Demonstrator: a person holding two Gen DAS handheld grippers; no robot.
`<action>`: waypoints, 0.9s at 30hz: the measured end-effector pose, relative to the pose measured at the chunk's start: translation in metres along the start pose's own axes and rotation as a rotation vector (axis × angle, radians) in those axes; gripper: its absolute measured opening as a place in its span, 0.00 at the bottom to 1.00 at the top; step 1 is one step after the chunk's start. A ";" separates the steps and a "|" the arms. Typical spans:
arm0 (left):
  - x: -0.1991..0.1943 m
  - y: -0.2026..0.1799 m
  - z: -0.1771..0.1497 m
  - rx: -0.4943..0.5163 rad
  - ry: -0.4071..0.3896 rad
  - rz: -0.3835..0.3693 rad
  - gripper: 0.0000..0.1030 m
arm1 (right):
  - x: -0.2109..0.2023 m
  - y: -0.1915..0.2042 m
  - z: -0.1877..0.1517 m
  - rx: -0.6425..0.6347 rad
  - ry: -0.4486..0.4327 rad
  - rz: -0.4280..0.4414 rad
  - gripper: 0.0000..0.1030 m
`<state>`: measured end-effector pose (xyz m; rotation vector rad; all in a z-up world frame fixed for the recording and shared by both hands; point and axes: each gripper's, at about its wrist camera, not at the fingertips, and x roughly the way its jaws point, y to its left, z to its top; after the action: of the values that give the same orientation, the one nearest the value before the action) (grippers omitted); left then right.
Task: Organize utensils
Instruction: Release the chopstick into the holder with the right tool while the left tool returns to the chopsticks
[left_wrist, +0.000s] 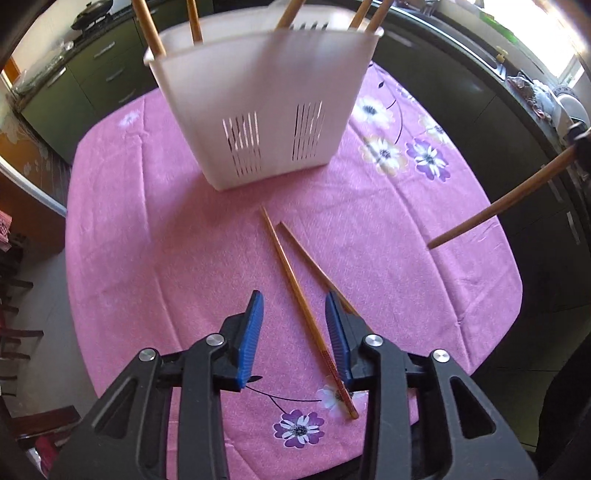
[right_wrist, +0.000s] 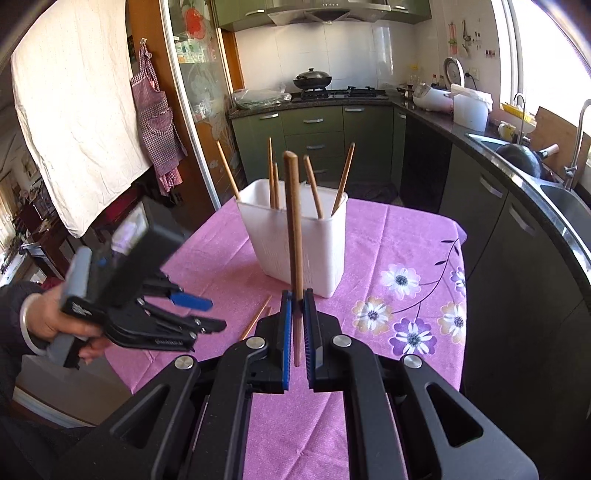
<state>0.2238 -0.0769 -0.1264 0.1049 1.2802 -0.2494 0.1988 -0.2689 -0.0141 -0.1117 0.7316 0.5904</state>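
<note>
A white slotted utensil holder (left_wrist: 258, 110) stands on the pink floral tablecloth (left_wrist: 147, 240) with several wooden chopsticks upright in it; it also shows in the right wrist view (right_wrist: 295, 236). Two chopsticks (left_wrist: 295, 291) lie on the cloth in a narrow V. My left gripper (left_wrist: 294, 306) is open, its blue pads on either side of the nearer chopstick, above the cloth. My right gripper (right_wrist: 297, 299) is shut on one chopstick (right_wrist: 293, 221) and holds it upright in front of the holder. That chopstick shows at the right of the left wrist view (left_wrist: 498, 206).
Green kitchen cabinets (right_wrist: 314, 125) and a stove with a wok (right_wrist: 312, 79) stand behind the table. A sink and counter (right_wrist: 535, 177) run along the right. The left gripper and the hand holding it (right_wrist: 147, 306) are at the left of the right wrist view.
</note>
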 end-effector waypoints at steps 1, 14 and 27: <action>0.009 0.000 0.000 -0.010 0.020 -0.005 0.29 | -0.006 -0.001 0.007 -0.004 -0.013 -0.012 0.07; 0.065 -0.011 0.007 -0.069 0.145 0.017 0.24 | -0.043 -0.024 0.095 0.017 -0.150 -0.077 0.07; 0.079 -0.031 0.003 -0.020 0.130 0.044 0.08 | -0.006 -0.043 0.159 0.117 -0.206 0.010 0.07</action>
<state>0.2400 -0.1178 -0.1987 0.1340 1.4072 -0.1943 0.3136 -0.2603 0.1037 0.0602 0.5653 0.5584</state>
